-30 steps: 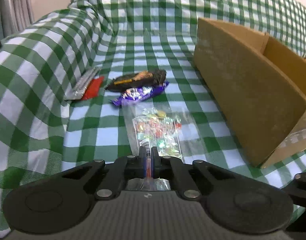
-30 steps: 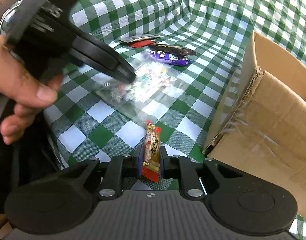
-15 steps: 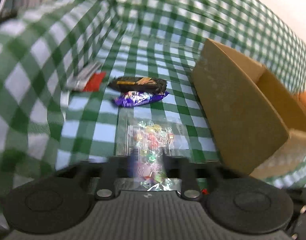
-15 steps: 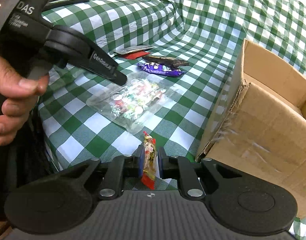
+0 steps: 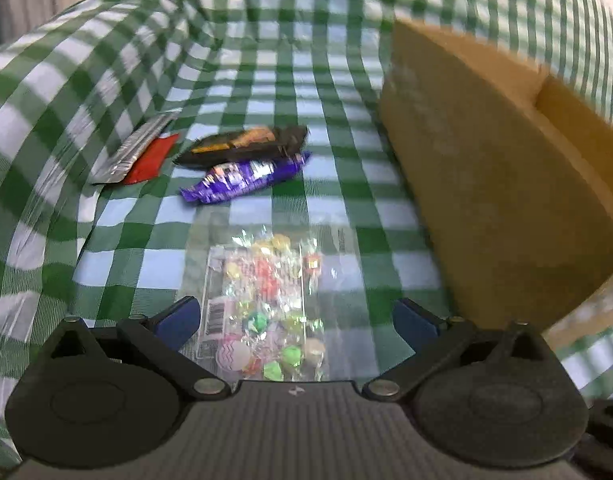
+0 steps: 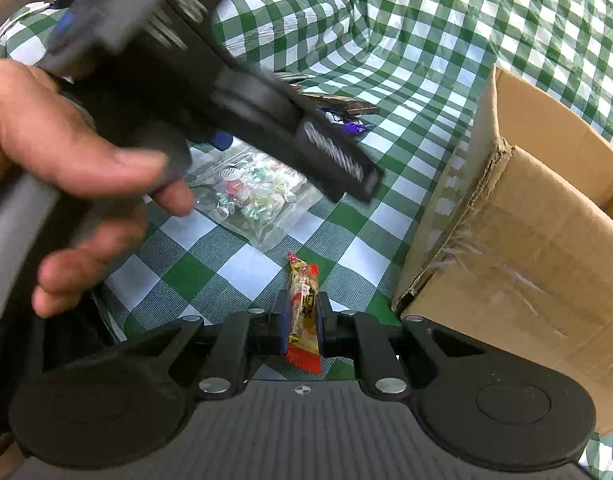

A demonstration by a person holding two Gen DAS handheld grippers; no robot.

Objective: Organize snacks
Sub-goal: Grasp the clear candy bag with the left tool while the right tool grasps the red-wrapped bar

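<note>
My left gripper (image 5: pixel 296 320) is open, its blue pads wide apart over a clear bag of coloured candies (image 5: pixel 268 300) lying on the green checked cloth (image 5: pixel 266 92). The bag also shows in the right wrist view (image 6: pixel 252 194), under the left gripper (image 6: pixel 346 176). My right gripper (image 6: pixel 302 320) is shut on a small red and yellow snack packet (image 6: pixel 303 304), held above the cloth next to the open cardboard box (image 6: pixel 526 248). A purple wrapper (image 5: pixel 242 178), a black and orange packet (image 5: pixel 246 146) and a silver and red packet (image 5: pixel 136 156) lie further back.
The cardboard box (image 5: pixel 494 184) stands to the right of the snacks in the left wrist view. The checked cloth rises in folds at the left and back. A bare hand (image 6: pixel 58 168) holds the left gripper's handle.
My left gripper has opened and let go of the candy bag, which lies on the cloth. It has risen and swung across the right wrist view. The right gripper still holds the packet.
</note>
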